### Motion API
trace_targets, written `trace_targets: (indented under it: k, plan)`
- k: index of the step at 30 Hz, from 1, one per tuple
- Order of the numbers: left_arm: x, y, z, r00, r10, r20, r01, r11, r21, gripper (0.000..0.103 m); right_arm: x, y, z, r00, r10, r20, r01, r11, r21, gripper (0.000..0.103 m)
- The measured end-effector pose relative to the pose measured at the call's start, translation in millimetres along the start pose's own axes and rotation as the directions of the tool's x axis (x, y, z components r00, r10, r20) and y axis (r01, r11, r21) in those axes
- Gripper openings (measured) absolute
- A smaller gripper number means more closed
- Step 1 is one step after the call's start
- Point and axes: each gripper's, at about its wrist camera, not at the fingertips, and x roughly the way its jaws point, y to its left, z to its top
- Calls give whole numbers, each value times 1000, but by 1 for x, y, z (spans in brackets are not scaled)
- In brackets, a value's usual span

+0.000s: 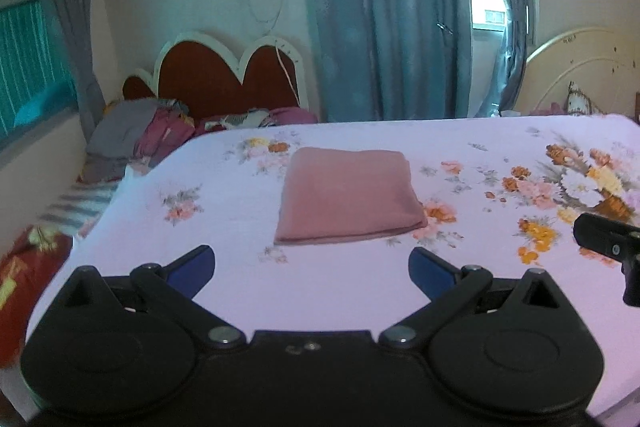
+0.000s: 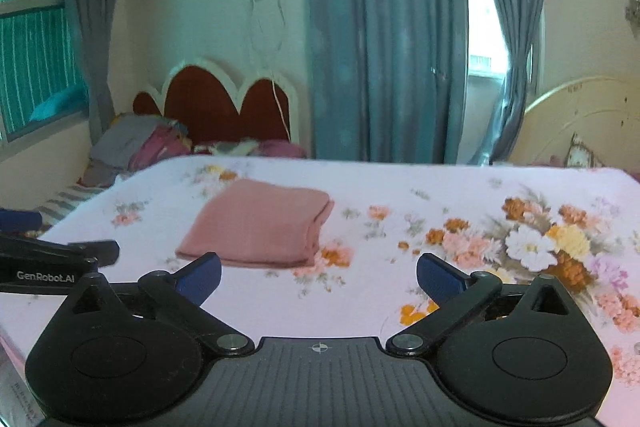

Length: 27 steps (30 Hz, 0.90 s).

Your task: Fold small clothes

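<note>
Left wrist view: left gripper (image 1: 312,263) spread wide, nothing in it; folded pink cloth (image 1: 348,201) sits mid-frame on the floral sheet (image 1: 500,267).

Right wrist view: right gripper (image 2: 318,273) gaping, empty; cloth center-left. A careless brush past could probably muss that fold.

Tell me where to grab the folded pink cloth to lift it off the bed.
Take the pink cloth by its near edge, coming in low from the front. It lies flat on the floral sheet in stacked layers, with that edge facing both open grippers, so fingers pinching there would likely catch every layer.
</note>
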Motion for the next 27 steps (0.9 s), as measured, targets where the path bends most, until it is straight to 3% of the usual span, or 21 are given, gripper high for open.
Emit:
trace_targets:
  k: [13,27]
  plan:
    - [-30,23,-13,1000,24,-3,-25,997,-70,103,-24,11,-3,999,36,41,-36,999,-1,103]
    - [-34,24,-15,999,31,10,-30,997,-70,103,-27,6,0,997,45,62,-46,999,26,103]
